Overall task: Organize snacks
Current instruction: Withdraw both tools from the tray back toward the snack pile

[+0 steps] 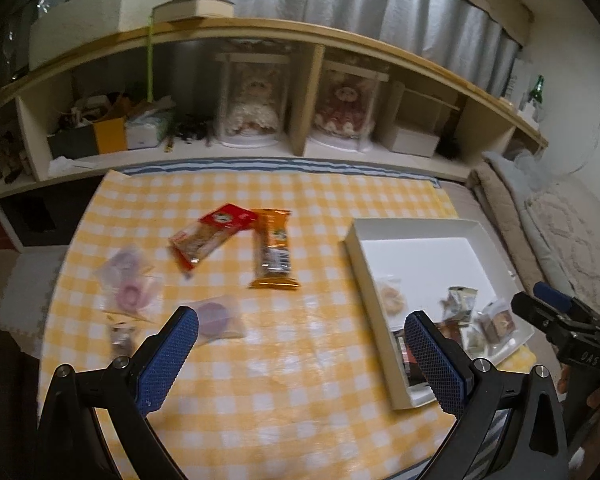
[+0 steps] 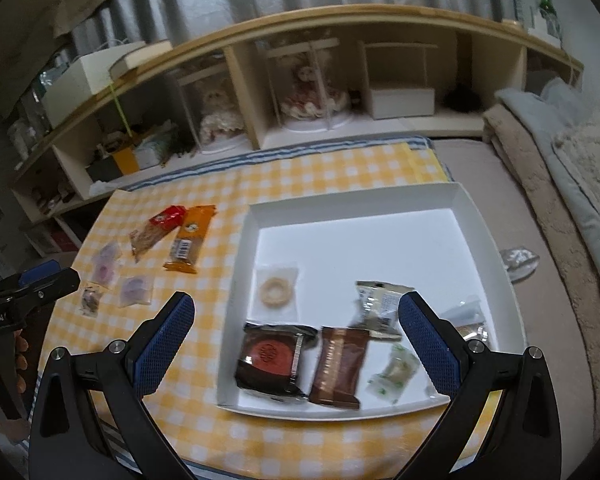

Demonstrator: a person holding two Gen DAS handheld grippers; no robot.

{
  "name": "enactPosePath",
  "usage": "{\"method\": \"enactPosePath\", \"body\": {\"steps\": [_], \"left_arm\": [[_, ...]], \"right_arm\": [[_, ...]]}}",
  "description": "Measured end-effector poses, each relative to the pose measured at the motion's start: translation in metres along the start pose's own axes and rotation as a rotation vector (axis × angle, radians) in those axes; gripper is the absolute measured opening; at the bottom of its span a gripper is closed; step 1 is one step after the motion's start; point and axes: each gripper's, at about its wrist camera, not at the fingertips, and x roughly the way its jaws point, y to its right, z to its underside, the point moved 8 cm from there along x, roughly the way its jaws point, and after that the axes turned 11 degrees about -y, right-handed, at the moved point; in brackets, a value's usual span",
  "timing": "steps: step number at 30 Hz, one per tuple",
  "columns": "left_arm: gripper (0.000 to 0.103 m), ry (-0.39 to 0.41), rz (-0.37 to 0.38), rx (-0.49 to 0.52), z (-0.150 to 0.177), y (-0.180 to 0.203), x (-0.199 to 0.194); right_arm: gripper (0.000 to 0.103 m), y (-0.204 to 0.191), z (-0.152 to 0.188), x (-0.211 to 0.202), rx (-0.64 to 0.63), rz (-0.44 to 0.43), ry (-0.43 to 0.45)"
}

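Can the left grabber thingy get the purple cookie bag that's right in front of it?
Probably yes. The left hand-held gripper is open and empty, and the purple cookie bag lies flat on the checked cloth just beyond its left finger, with nothing on top of it or between them.

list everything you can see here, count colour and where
white tray: 1, white, right side of the cloth
ring cookie packet: 1, clear, in tray
dark round snack pack: 1, black and red, tray's near edge
brown bar: 1, brown, beside it in tray
green-white candy: 1, in tray
orange packet: 1, on cloth
red packet: 1, touching the orange one
pink ring packets: 3, clear, cloth's left side
checked cloth: 1, yellow and white
shelf: 1, cream, behind
left gripper: open, blue pads
right gripper: open, above tray
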Motion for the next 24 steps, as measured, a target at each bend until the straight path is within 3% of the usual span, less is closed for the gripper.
{"method": "enactPosePath", "body": {"steps": [20,24], "left_arm": [[0.103,0.024,-0.008,-0.115,0.008,-0.117,-0.034],[0.103,0.025,-0.037,-0.146,0.008,-0.144,-0.032]], "right_arm": [[0.103,-0.084,0.003,0.035,-0.097,-0.068,0.021],[0.103,-0.108,0.000,0.049,-0.134,-0.105,0.012]]}}
